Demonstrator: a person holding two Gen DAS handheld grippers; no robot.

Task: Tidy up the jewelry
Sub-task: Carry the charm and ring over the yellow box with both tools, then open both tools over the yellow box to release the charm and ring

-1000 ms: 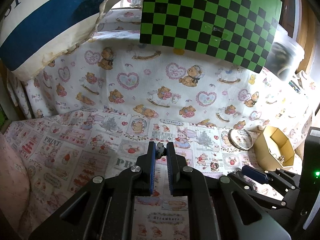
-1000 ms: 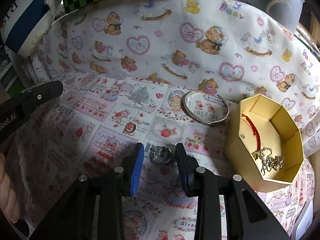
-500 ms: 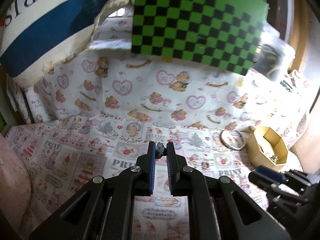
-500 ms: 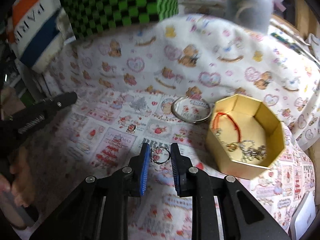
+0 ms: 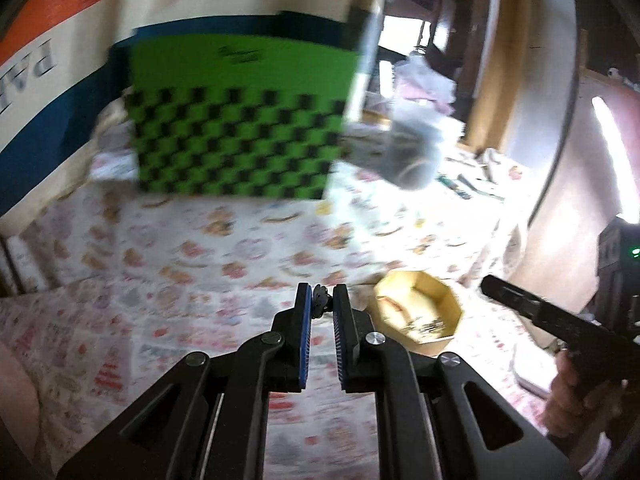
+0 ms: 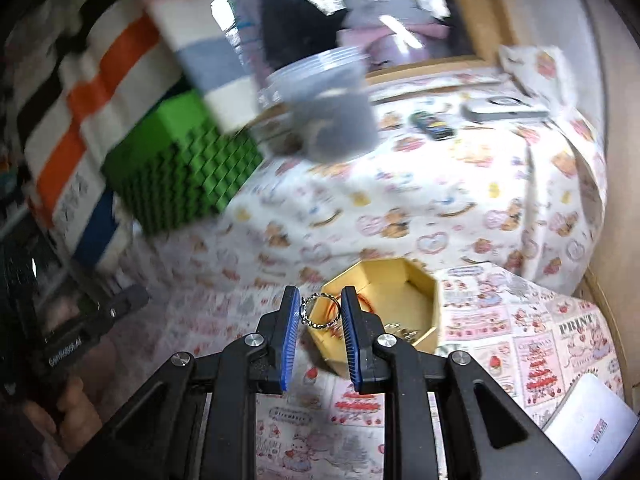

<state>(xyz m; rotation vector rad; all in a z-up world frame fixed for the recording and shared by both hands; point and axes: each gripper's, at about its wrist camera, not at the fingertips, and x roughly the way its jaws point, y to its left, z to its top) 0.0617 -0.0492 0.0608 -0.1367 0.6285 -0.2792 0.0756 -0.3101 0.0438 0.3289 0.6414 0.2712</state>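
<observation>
My right gripper [image 6: 320, 314] is shut on a silver ring [image 6: 320, 314] and holds it in the air just in front of the near-left wall of the yellow octagonal box [image 6: 420, 300]. The box holds a red cord bracelet [image 6: 362, 302] and a silver chain. My left gripper [image 5: 320, 304] is shut on a small dark jewelry piece [image 5: 320, 303], raised above the cloth, left of the yellow box [image 5: 418, 312]. Both views are motion-blurred.
The surface is a printed teddy-bear cloth [image 6: 500, 216]. A green checkered board [image 5: 236, 128] and a striped bag [image 5: 60, 92] stand at the back. A clear plastic tub [image 6: 332, 100] sits behind the box. A white card [image 6: 592, 416] lies at right.
Both grippers have lifted off the cloth and swung right toward the yellow box. The right gripper closed on the silver ring and picked it up; the left still holds its small piece.
</observation>
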